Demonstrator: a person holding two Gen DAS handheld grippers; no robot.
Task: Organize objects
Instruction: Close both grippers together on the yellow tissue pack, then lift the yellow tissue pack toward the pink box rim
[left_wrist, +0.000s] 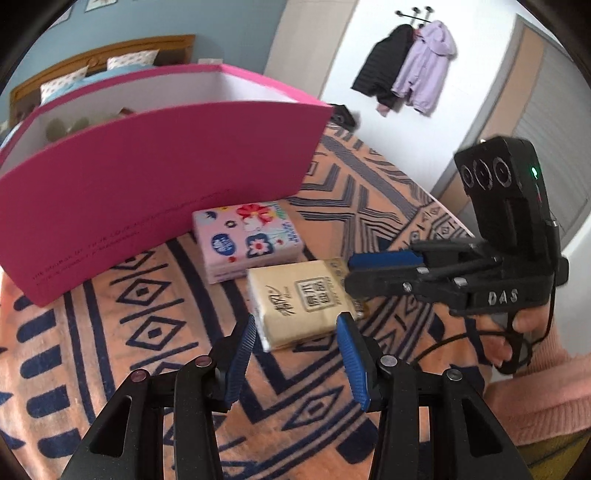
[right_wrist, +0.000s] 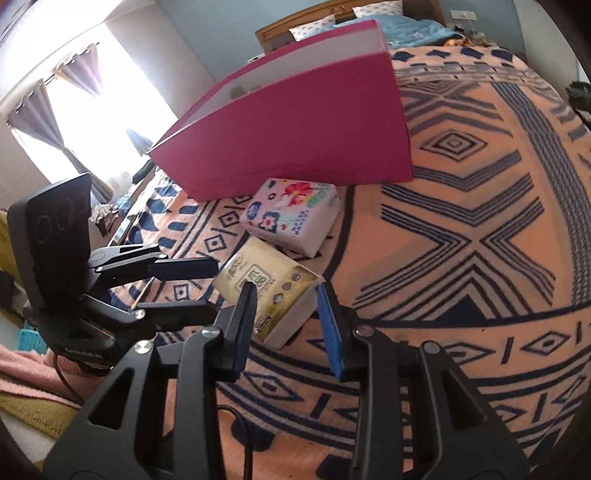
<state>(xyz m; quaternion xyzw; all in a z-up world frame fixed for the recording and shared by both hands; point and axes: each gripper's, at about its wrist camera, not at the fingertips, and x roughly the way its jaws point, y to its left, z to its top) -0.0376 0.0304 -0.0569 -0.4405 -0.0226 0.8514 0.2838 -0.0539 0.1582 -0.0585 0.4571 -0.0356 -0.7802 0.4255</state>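
On the patterned blanket, the pink box hides its contents, perhaps toys. Just beside it lie two tissue packs. Left gripper and right gripper each stand partly open, holding nothing.

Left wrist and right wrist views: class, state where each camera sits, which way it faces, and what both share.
Left wrist: on the left gripper, angled down at the beige tissue pack; right gripper and pink sleeve show.
Right wrist: on the right gripper, facing the same pack; left gripper shows.
Shared: floral tissue pack, pink cardboard box, patterned orange blanket.
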